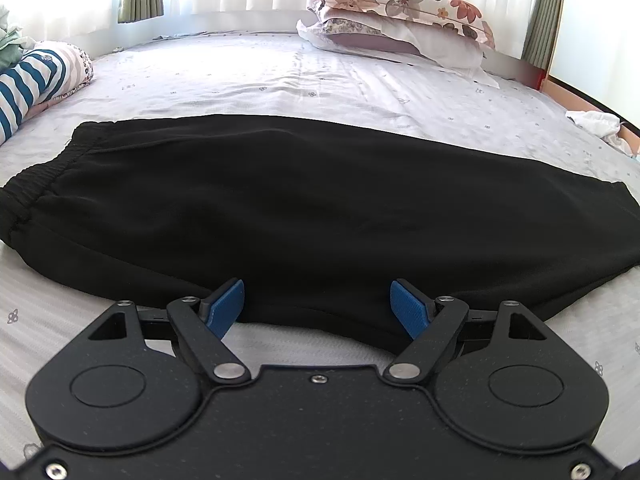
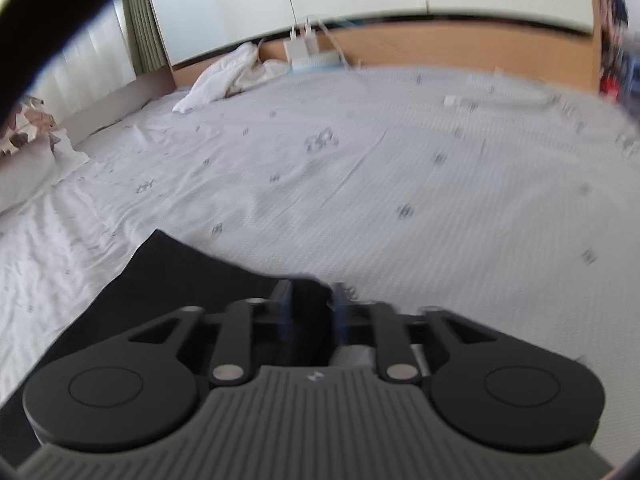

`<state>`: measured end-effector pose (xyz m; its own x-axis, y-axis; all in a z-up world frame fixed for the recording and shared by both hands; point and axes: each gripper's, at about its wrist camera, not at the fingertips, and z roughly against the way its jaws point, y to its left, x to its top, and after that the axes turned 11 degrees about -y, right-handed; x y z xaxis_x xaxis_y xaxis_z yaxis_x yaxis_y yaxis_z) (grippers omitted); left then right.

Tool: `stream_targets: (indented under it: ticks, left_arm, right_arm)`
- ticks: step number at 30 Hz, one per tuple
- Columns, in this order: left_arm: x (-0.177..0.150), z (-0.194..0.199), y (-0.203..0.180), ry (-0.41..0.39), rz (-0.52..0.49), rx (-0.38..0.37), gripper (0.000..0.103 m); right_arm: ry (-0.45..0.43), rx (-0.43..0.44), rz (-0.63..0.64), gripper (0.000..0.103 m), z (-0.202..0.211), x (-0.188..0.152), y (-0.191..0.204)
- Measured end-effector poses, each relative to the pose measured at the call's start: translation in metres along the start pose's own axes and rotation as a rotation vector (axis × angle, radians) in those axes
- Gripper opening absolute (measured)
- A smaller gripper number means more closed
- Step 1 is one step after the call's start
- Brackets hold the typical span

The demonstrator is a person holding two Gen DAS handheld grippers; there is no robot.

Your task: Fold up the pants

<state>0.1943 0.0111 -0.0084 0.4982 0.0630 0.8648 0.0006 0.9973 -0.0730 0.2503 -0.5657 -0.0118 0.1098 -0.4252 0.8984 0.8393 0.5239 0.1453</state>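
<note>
1. On the bed, your pants lie flat, already doubled lengthwise.
2. Your left gripper is wide open, holding nothing, at the near edge.
3. Your right gripper is nearly closed, pinching the cloth's end; a shallow bite could slip mid-fold.

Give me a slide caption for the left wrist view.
Open left claw poised at the near edge of black pants lying flat on the bed.

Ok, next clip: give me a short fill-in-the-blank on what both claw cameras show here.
1. The black fabric pants lie on a ____.
2. The left claw is ____.
3. The right claw is shut on the pants' ____.
4. The floral pillow tops a ____ of pillows.

Missing: bed; open; edge; stack
</note>
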Motion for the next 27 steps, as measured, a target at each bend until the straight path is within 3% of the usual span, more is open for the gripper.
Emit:
stream_targets:
  ticks: [4,9,13,16,19,27]
  left_arm:
    - [0.0,0.0,0.001,0.001,0.008,-0.001,0.08]
    - [0.001,-0.003,0.001,0.009,0.006,0.012,0.08]
    - [0.002,-0.005,0.002,0.015,0.005,0.016,0.08]
    - [0.002,-0.005,0.002,0.014,0.002,0.016,0.081]
    - [0.001,-0.006,0.003,0.013,-0.002,0.019,0.081]
    - [0.001,-0.006,0.002,0.014,-0.004,0.019,0.081]
  right_arm:
    - [-0.009,0.132,0.068,0.055,0.028,-0.002,0.017]
    - [0.059,0.376,0.195,0.055,0.062,-0.02,0.057]
    - [0.102,0.463,0.264,0.055,0.075,-0.034,0.076]
    - [0.119,0.456,0.33,0.055,0.076,-0.045,0.081]
    - [0.131,0.385,0.402,0.055,0.069,-0.055,0.075]
    - [0.105,0.308,0.405,0.053,0.049,-0.046,0.045]
